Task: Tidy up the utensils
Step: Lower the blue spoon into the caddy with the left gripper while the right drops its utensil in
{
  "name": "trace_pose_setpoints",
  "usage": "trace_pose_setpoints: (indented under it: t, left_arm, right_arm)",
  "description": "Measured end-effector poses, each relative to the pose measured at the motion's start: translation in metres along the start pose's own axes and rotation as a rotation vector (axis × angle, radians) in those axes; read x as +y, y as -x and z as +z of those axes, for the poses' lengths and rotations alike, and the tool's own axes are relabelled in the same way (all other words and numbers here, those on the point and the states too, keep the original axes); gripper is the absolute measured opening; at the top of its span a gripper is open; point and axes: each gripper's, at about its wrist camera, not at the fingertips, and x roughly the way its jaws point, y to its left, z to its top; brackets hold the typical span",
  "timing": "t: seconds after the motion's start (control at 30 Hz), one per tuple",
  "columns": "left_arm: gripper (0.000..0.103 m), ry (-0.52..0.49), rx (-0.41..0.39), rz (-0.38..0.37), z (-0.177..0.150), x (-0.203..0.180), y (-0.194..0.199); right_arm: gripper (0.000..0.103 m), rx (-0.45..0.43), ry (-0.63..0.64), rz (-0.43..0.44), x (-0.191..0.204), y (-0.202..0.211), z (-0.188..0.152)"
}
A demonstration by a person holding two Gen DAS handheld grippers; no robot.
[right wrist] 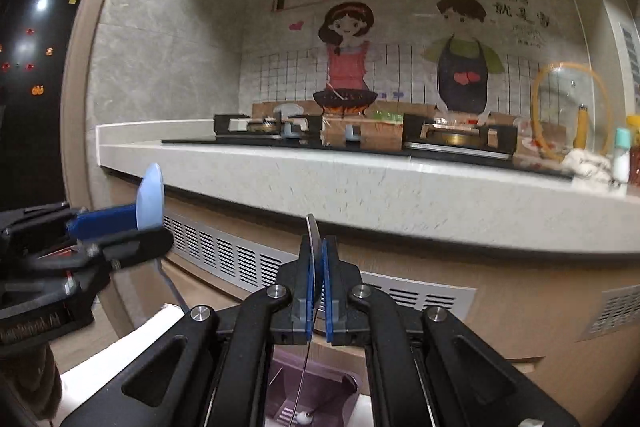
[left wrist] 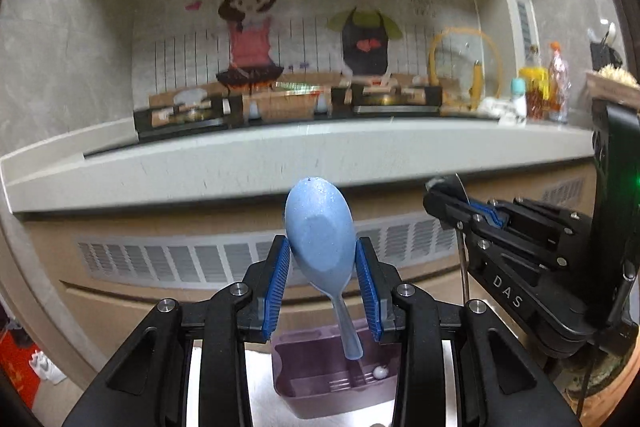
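My left gripper [left wrist: 322, 251] is shut on a light blue plastic spoon [left wrist: 320, 231], bowl up, its handle pointing down into a mauve utensil holder [left wrist: 320, 379] below. My right gripper [right wrist: 318, 259] is shut on a thin metal utensil [right wrist: 313, 227], seen edge-on, whose slim stem hangs down into the same mauve holder [right wrist: 316, 387]. The right gripper also shows at the right of the left wrist view [left wrist: 472, 207], and the left gripper with the blue spoon at the left of the right wrist view [right wrist: 120, 227].
A grey kitchen counter edge [left wrist: 280, 155] runs across ahead, with a gas hob [right wrist: 360, 135], a glass pot lid [right wrist: 572, 107] and bottles [left wrist: 536, 87] on it. Vented cabinet panels [left wrist: 200, 259] lie under the counter. The holder stands on a white surface [right wrist: 132, 347].
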Motion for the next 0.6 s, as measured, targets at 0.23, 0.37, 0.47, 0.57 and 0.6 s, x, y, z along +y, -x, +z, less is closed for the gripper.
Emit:
trace_pose_setpoints:
  t: [0.23, 0.37, 0.47, 0.57, 0.6]
  left_arm:
    - [0.035, 0.046, 0.048, 0.007, -0.034, 0.019, -0.059]
    - [0.035, 0.060, 0.096, 0.027, -0.057, 0.025, -0.086]
    - [0.041, 0.090, 0.166, -0.002, -0.071, 0.026, -0.105]
    - [0.053, 0.127, 0.219, -0.016, -0.081, 0.031, -0.111]
    - [0.054, 0.137, 0.221, -0.013, -0.082, 0.033, -0.109]
  right_arm:
    - [0.004, -0.010, 0.067, -0.022, 0.009, -0.050, -0.038]
    - [0.004, -0.009, 0.092, -0.045, 0.013, -0.068, -0.059]
    - [0.004, 0.053, 0.077, -0.022, 0.008, -0.086, -0.075]
    - [0.029, 0.200, 0.012, 0.064, 0.000, -0.102, -0.090]
    - [0.051, 0.247, -0.026, 0.087, -0.005, -0.104, -0.096]
